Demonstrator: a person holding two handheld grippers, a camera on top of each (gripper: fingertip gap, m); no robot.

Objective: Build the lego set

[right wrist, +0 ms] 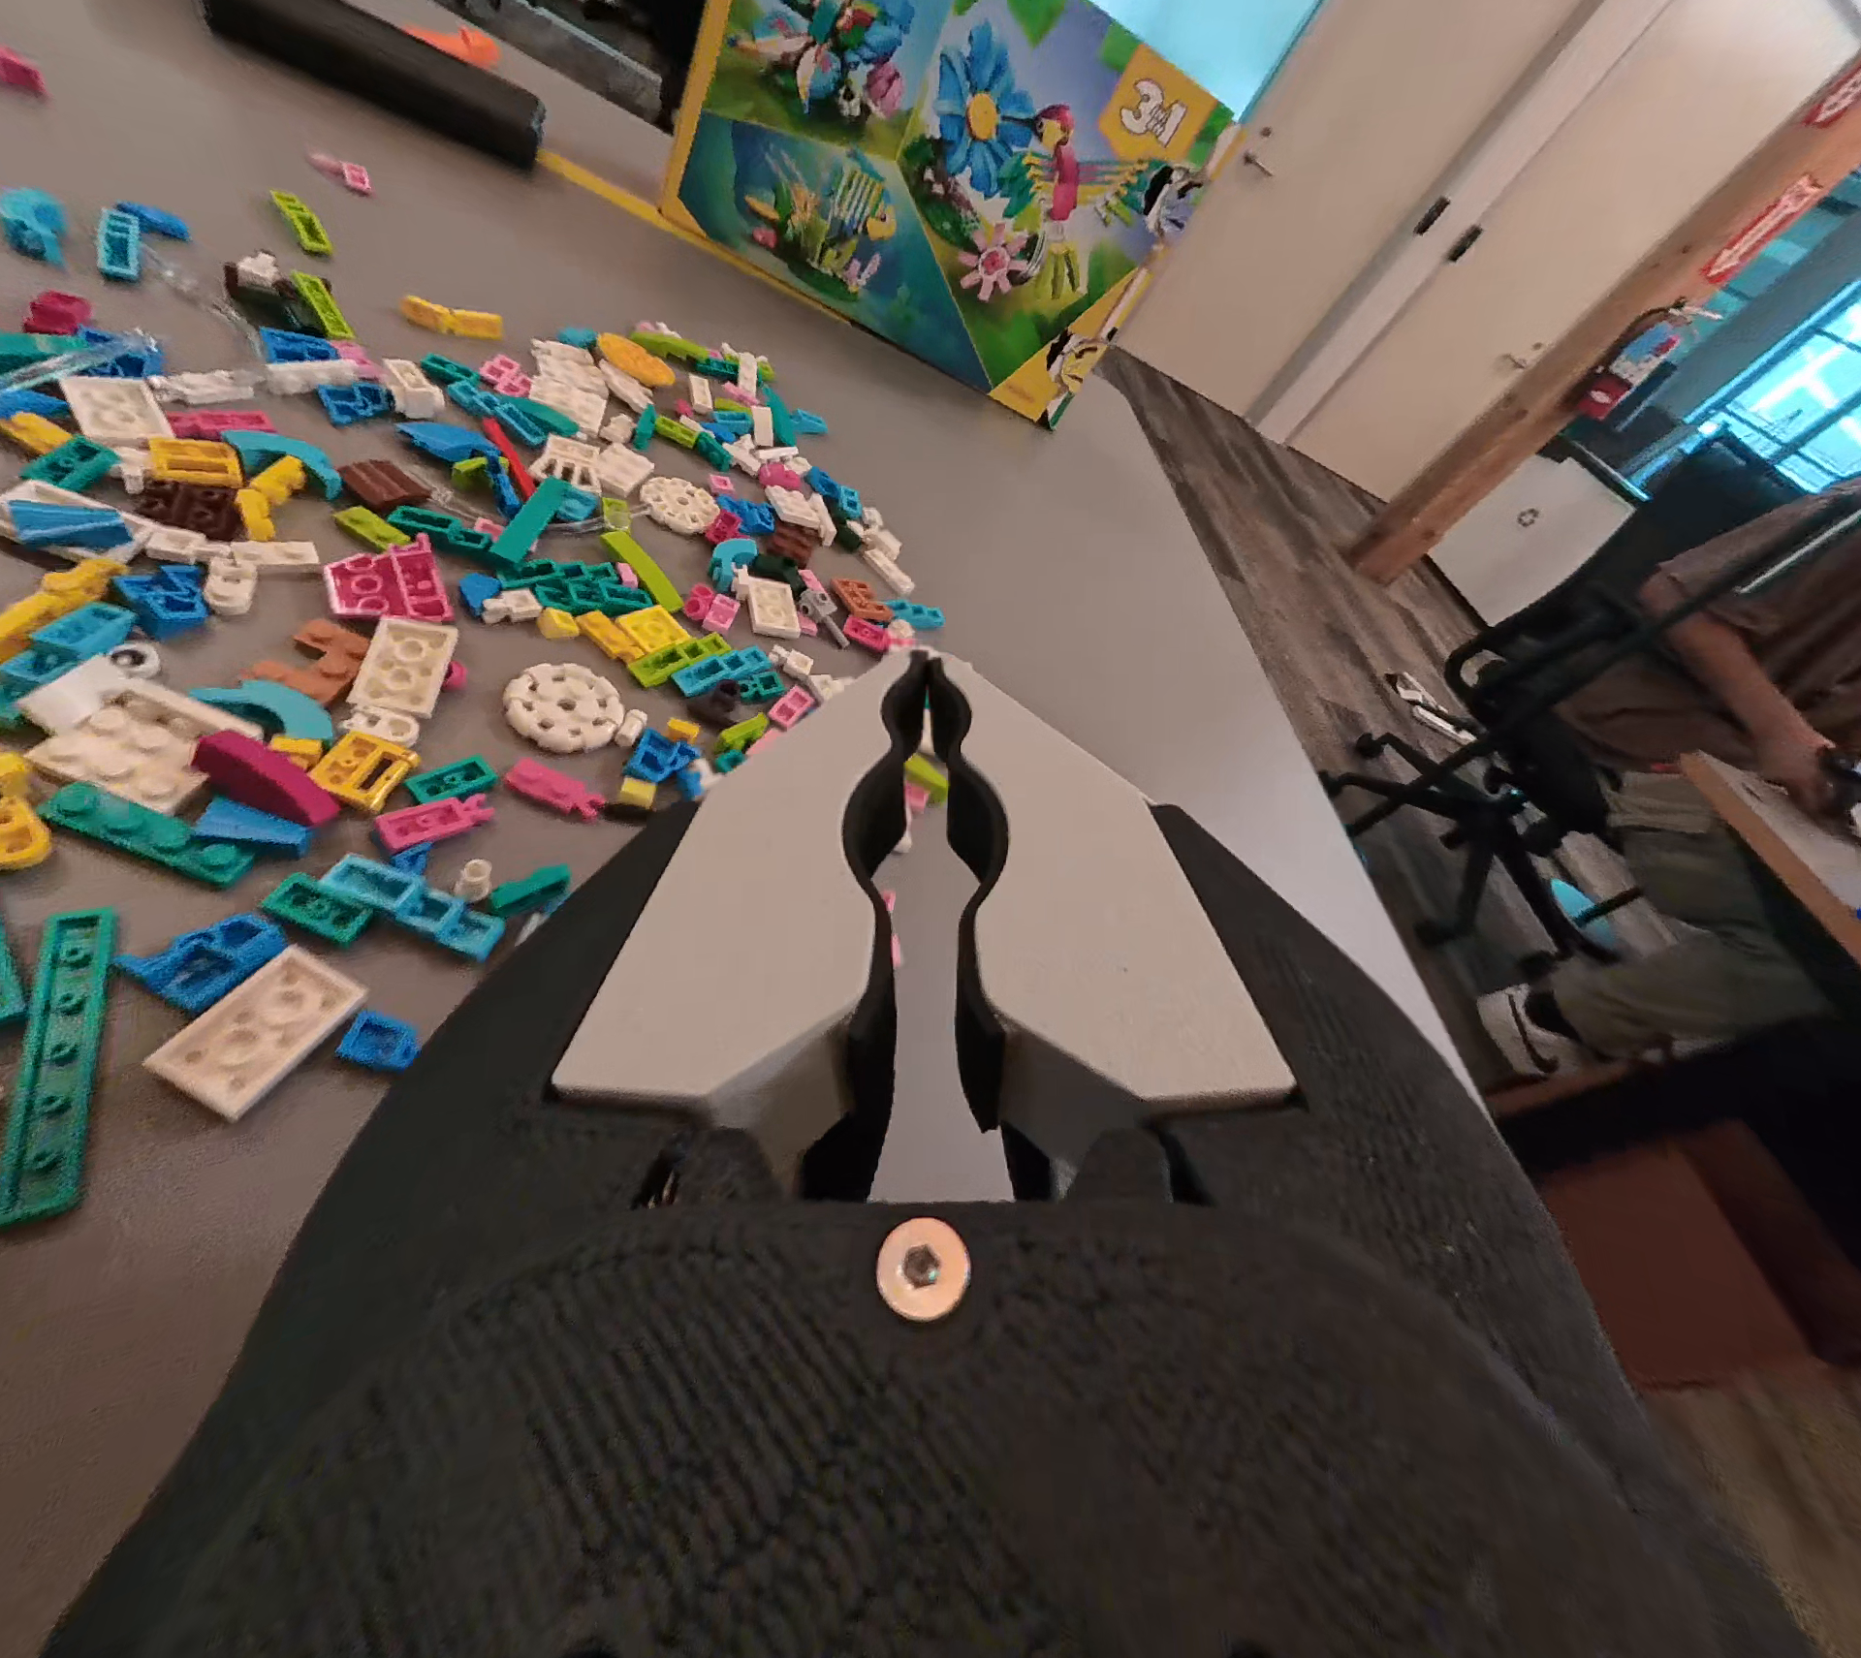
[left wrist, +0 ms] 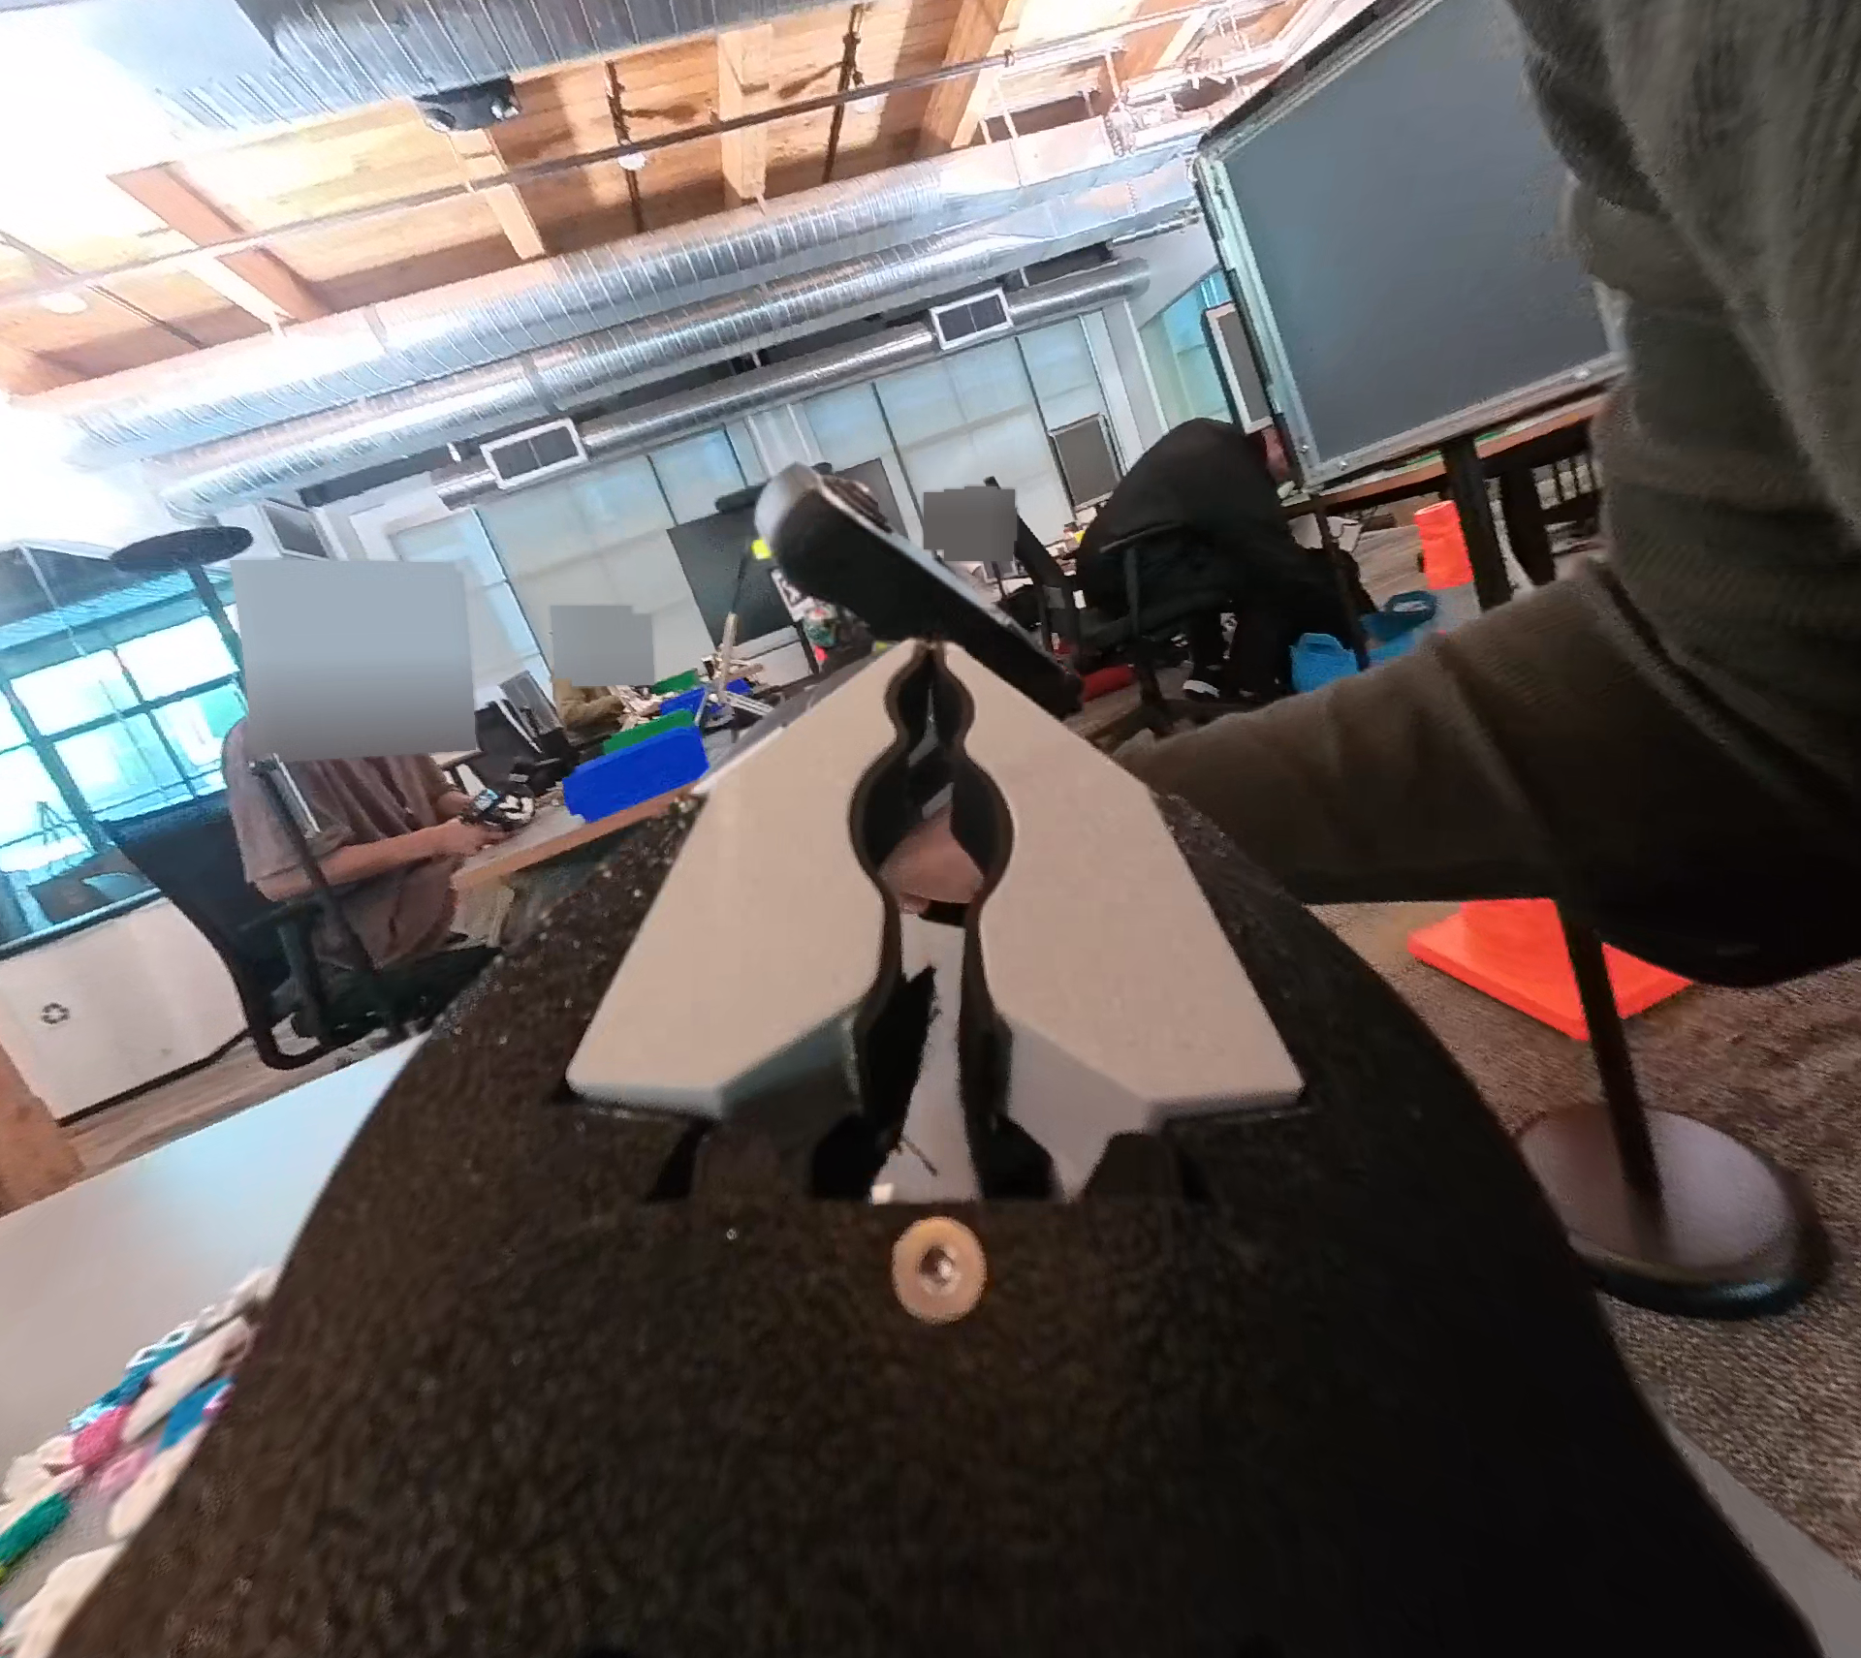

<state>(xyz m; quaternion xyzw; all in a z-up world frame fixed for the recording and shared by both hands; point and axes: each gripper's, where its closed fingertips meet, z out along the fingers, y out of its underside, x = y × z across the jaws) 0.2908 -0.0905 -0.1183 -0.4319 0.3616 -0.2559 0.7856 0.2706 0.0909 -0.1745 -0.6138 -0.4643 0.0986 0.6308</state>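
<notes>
Several loose lego pieces (right wrist: pixel 423 603) in many colours lie spread over the grey table (right wrist: pixel 1057 522). The lego box (right wrist: pixel 937 130) stands upright at the table's far edge. My right gripper (right wrist: pixel 924 665) is shut and empty, held above the table at the near right edge of the pile. My left gripper (left wrist: pixel 932 651) is shut and empty, tilted up toward the room. A black handle-like object (left wrist: pixel 886 593), held by a person's sleeved arm (left wrist: pixel 1410 764), sits just beyond the left gripper's tips. A few lego pieces (left wrist: pixel 101 1449) show at the bottom left of the left wrist view.
A long black bar (right wrist: pixel 373 64) lies at the table's far side. The table edge (right wrist: pixel 1239 683) runs to the right of my right gripper. An orange cone (left wrist: pixel 1541 955) and a black stand base (left wrist: pixel 1672 1217) are on the floor. A seated person (right wrist: pixel 1732 704) and an office chair (right wrist: pixel 1511 704) are nearby.
</notes>
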